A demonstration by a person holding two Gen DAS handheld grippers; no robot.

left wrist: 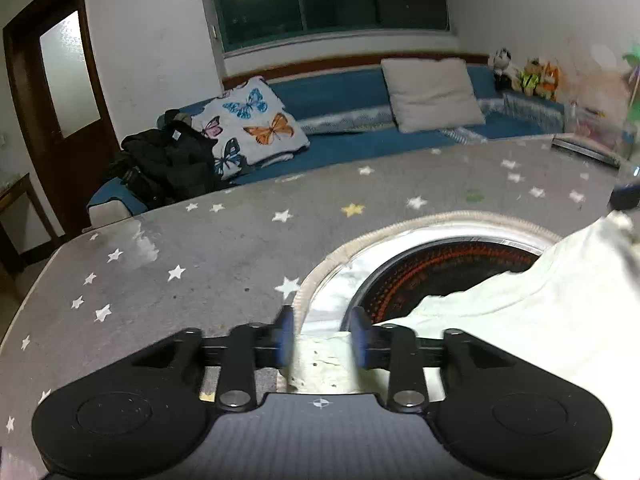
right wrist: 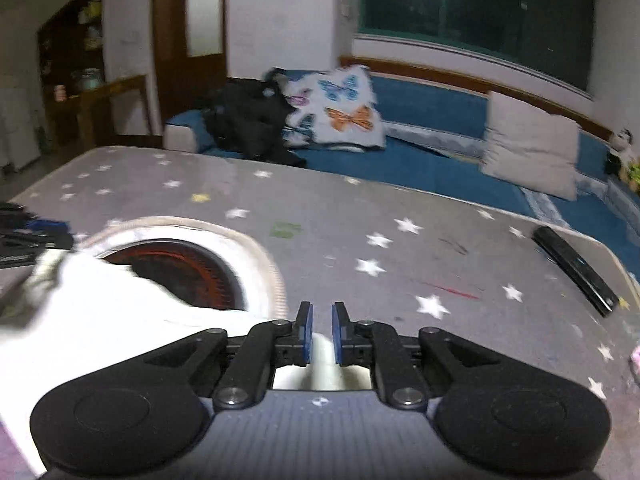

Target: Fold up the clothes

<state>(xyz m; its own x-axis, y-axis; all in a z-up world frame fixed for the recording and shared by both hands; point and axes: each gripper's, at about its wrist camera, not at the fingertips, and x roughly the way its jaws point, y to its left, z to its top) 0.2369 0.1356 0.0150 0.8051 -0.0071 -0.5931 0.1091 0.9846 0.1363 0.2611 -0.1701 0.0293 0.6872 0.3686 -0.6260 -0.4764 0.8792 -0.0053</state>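
At the lower middle of the left wrist view, the left gripper (left wrist: 322,338) has its blue pads set a moderate way apart, with a bunched fold of the white garment (left wrist: 520,312) lying between them; whether the pads press the cloth I cannot tell. That garment spreads to the lower right of the frame, over a round heater (left wrist: 432,268) with an orange glow set into the grey star-printed table (left wrist: 200,256). At the upper left stands a brown door (left wrist: 60,92); farther right, a butterfly cushion (left wrist: 252,124) lies on the blue sofa (left wrist: 340,96).

In the right wrist view, the garment (right wrist: 100,304) fills the lower left. The right gripper (right wrist: 321,332) has a narrow gap, white cloth showing behind it. At far right lies a black remote (right wrist: 576,268).
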